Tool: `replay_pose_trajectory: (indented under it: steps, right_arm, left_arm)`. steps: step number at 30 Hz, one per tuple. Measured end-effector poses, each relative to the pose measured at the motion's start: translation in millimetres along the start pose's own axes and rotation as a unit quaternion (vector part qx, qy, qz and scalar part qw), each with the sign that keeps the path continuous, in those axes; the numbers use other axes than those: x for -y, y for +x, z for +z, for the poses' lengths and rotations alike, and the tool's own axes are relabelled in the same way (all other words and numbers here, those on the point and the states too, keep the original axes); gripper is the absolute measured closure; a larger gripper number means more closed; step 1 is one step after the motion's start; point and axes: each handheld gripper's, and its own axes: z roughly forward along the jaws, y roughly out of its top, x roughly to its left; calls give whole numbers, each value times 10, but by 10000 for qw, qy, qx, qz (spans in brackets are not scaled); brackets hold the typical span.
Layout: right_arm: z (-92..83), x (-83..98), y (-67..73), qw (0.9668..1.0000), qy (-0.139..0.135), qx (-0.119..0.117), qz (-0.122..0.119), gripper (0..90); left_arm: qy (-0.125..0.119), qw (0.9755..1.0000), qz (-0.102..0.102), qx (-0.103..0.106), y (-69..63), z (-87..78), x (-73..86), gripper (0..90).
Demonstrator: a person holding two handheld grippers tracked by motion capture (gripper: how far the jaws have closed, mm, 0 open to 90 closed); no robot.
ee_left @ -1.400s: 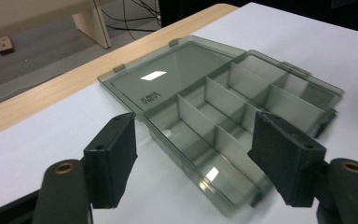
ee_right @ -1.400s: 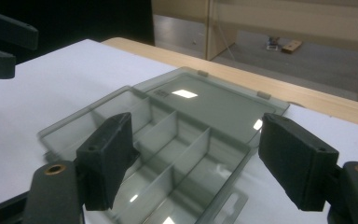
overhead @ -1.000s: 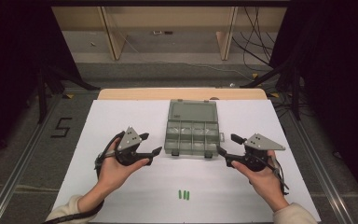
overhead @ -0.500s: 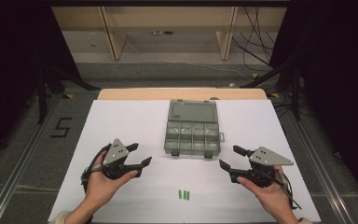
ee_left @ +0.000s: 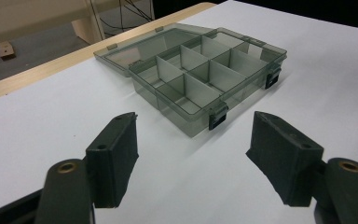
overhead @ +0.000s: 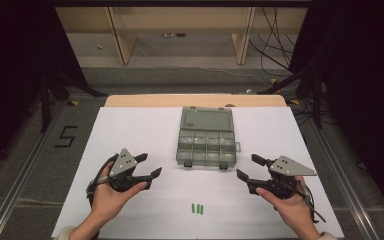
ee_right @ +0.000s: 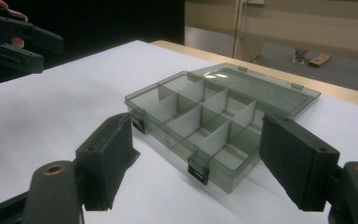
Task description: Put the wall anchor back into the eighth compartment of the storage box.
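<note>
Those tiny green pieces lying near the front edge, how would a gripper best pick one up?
Probably from straight above, jaws closing across the narrow width of an outer small green piece. They lie flat, side by side and close together, so the outer flank is free.

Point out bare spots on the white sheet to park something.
Free: left of the open organizer box to the white sheet's edge, and right of it likewise. Tighter up front: the green pieces lie between the left gripper and right gripper.
</note>
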Motion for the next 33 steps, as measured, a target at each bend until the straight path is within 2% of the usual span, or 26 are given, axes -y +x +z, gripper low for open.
replay_pose_trajectory:
  steps: [1,2,4,5,6,7,8,10,12,13,14,15,16,17,18,20,24,25,26,27,28,30,31,33]
  right_arm:
    - [-1,3,0,10000,10,0,6,266]
    - [-5,5,-2,10000,21,14,-1,266]
    - [-16,7,-6,10000,27,23,6,266]
    - [-18,10,-8,10000,21,32,17,266]
    - [-20,13,-21,9999,8,110,-88,266]
    - [-36,15,-14,9999,123,113,-13,266]
    - [-24,22,-9,10000,56,45,52,266]
    - [-38,9,0,9999,96,108,2,266]
    - [-40,3,9,9998,154,135,-81,266]
    - [-54,1,19,9995,293,134,-67,266]
    - [-24,15,33,9999,153,72,-16,266]
    - [-36,12,33,9997,209,109,-67,266]
    - [-24,14,24,9998,82,138,-141,266]
    - [-29,16,36,9998,159,96,-22,267]
    - [-40,16,30,9996,210,152,-57,267]
    - [-37,23,25,9996,259,112,-29,268]
    - [-31,29,17,9995,287,135,-43,277]
    - [-25,31,15,9995,270,148,-66,280]
    - [-26,30,32,9993,357,126,34,285]
    - [-12,34,31,9993,345,142,-49,292]
    - [-6,33,51,9988,467,112,-36,301]
    - [19,34,79,9987,508,60,33,312]
    - [54,40,91,9989,469,18,0,324]
    - [95,29,153,9971,744,-112,60,359]
  left_arm:
    - [4,10000,-96,16,-12,8,3,319]
    - [27,10000,6,14,-5,13,-3,320]
    - [37,10000,-51,58,-20,34,-1,321]
    - [61,10000,-14,40,-22,39,-6,321]
    - [54,10000,4,48,-26,45,-9,322]
    - [66,10000,-29,51,-40,45,-7,323]
    - [68,10000,2,59,-42,44,-6,324]
    - [89,9999,25,55,-45,40,-4,327]
    - [93,9999,39,26,-45,39,-11,330]
    - [91,9999,43,9,-52,36,-16,332]
    - [94,9999,54,29,-59,34,-17,333]
    - [101,9999,79,41,-63,35,-17,334]
    - [109,9999,36,35,-72,40,-14,335]
    - [110,9999,-16,67,-76,51,-9,336]
    - [127,9999,71,45,-68,56,-13,337]
    - [148,9999,0,82,-77,71,-8,338]
    - [194,9997,82,102,-88,106,-6,341]
    - [210,9997,25,91,-102,115,-1,342]
    - [238,9996,68,104,-104,120,-1,342]
    - [281,9994,-99,152,-134,129,12,342]
    - [283,9995,-31,158,-132,129,9,342]
    - [295,9995,-43,136,-143,128,9,343]
    - [294,9995,16,142,-138,129,8,342]
    - [309,9994,13,138,-137,129,12,343]
